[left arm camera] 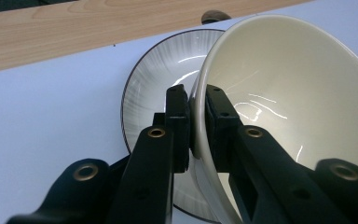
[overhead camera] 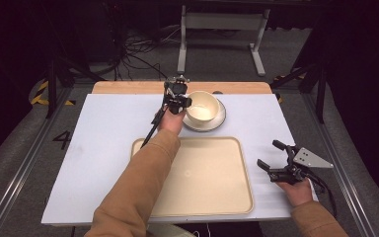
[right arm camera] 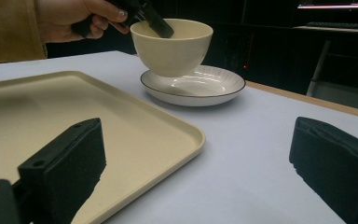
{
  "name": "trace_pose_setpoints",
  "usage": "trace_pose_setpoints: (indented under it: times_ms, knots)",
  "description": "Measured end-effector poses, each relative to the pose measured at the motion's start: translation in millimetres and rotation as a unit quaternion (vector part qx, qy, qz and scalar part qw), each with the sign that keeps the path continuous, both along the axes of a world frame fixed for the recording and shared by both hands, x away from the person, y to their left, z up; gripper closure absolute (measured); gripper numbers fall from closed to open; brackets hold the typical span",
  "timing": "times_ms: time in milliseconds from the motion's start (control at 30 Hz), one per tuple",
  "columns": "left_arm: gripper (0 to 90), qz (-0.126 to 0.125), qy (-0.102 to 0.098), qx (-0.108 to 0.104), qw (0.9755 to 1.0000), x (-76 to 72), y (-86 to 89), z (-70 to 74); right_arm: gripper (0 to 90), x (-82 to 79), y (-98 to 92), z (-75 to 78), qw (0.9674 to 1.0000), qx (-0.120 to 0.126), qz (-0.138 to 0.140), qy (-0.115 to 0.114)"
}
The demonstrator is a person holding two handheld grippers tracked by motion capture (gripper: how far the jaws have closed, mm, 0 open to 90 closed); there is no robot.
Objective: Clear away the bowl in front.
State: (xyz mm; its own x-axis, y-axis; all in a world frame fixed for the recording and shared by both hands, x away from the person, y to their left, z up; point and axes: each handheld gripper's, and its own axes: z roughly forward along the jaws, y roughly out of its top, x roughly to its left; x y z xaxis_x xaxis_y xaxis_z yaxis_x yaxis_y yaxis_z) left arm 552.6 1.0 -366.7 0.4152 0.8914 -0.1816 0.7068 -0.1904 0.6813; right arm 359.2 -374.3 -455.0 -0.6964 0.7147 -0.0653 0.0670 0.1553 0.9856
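A cream bowl (overhead camera: 203,105) (left arm camera: 289,93) (right arm camera: 172,44) hangs just above a white plate with a dark rim (overhead camera: 220,122) (left arm camera: 154,79) (right arm camera: 200,88) at the far middle of the table. My left gripper (overhead camera: 183,102) (left arm camera: 196,126) is shut on the bowl's left rim, one jaw inside and one outside. The bowl is lifted slightly and tilted, clear of the plate in the right gripper view. My right gripper (overhead camera: 267,154) (right arm camera: 196,163) stands open near the table's right edge, with nothing between its jaws, beside a beige tray (overhead camera: 212,187) (right arm camera: 51,112).
The tray lies in the near middle of the white table top (overhead camera: 108,128). A wooden strip (overhead camera: 128,87) (left arm camera: 74,28) runs along the table's far edge. A metal stand (overhead camera: 222,29) and cables lie on the floor beyond.
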Motion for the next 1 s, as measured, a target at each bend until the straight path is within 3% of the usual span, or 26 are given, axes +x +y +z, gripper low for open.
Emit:
trace_pose_setpoints:
  times_ms: [333,467,667,1000]
  knots:
    - [82.6,-0.013,-0.008,-0.004,0.9999,-16.7,15.0,9.9,3.6,0.1,0.0,0.0,1.0,0.0,0.0,0.0]
    - [82.6,-0.026,-0.002,-0.006,0.9996,-21.6,21.0,12.2,3.6,0.2,0.1,0.0,1.0,-0.001,0.0,0.0]
    - [82.7,-0.042,-0.011,-0.006,0.999,-38.9,29.8,16.6,3.7,0.3,0.1,0.0,1.0,0.0,0.001,0.0]
    - [82.6,-0.067,-0.006,-0.007,0.9977,-62.3,43.6,22.1,3.6,0.1,0.0,0.0,1.0,0.0,0.0,0.0]
